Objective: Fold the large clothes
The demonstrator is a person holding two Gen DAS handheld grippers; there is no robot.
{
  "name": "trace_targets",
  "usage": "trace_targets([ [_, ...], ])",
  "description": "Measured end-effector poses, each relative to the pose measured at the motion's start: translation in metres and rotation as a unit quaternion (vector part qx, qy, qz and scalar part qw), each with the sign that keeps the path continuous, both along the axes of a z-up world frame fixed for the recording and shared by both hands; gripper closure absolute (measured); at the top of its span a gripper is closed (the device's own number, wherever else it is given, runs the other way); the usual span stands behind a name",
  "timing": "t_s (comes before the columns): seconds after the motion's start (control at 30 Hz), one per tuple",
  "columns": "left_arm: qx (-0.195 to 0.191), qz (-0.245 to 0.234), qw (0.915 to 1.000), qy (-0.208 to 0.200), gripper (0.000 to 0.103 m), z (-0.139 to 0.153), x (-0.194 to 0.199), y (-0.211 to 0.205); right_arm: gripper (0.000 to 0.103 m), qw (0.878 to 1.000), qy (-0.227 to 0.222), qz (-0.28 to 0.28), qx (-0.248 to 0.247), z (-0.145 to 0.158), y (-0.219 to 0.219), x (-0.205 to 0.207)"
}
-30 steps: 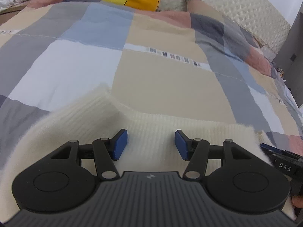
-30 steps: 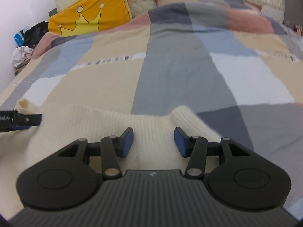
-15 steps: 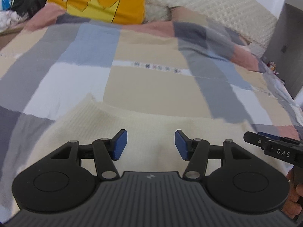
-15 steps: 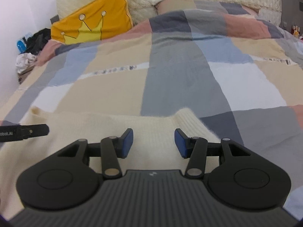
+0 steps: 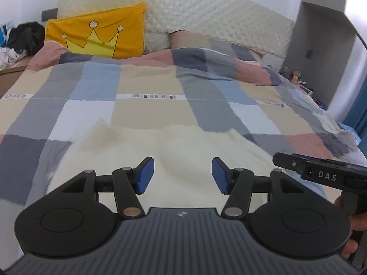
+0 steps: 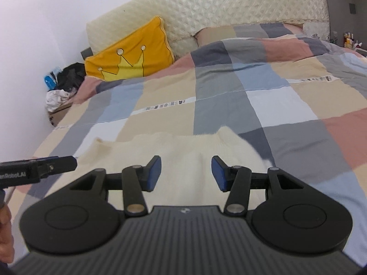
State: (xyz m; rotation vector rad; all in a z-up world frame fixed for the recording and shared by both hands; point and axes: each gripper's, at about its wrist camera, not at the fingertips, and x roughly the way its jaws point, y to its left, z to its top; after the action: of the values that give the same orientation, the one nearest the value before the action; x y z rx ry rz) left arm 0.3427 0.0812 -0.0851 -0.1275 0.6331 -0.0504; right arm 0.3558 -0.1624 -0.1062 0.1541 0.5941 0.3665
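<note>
The cream knit sweater (image 5: 183, 151) lies flat on the near part of the bed, on the patchwork duvet (image 5: 146, 112). The left gripper (image 5: 182, 175) and right gripper (image 6: 186, 173) hang above the sweater side by side. Both sets of jaws stand spread with nothing between the pads.
</note>
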Motion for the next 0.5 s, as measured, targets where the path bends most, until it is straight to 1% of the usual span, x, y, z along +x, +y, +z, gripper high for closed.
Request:
trace_targets([
  [0.23,0.011,-0.012,0.9996,-0.024,0.041,0.008,-0.086,-0.027,0.052,1.0,-0.023,0.012,0.018,0.013,-0.011,-0.073],
  [0.37,-0.02,-0.008,0.9993,-0.031,0.041,0.003,-0.124,-0.03,0.052,0.999,-0.027,0.017,0.028,0.011,-0.018,-0.109],
  [0.43,-0.027,-0.005,0.999,-0.035,0.041,-0.004,-0.14,-0.031,0.052,0.999,-0.026,0.017,0.028,0.006,-0.02,-0.125],
  [0.5,-0.041,0.001,0.9984,-0.039,0.041,-0.014,-0.154,-0.032,0.051,0.999,-0.016,0.021,0.04,0.0,-0.023,-0.137],
])
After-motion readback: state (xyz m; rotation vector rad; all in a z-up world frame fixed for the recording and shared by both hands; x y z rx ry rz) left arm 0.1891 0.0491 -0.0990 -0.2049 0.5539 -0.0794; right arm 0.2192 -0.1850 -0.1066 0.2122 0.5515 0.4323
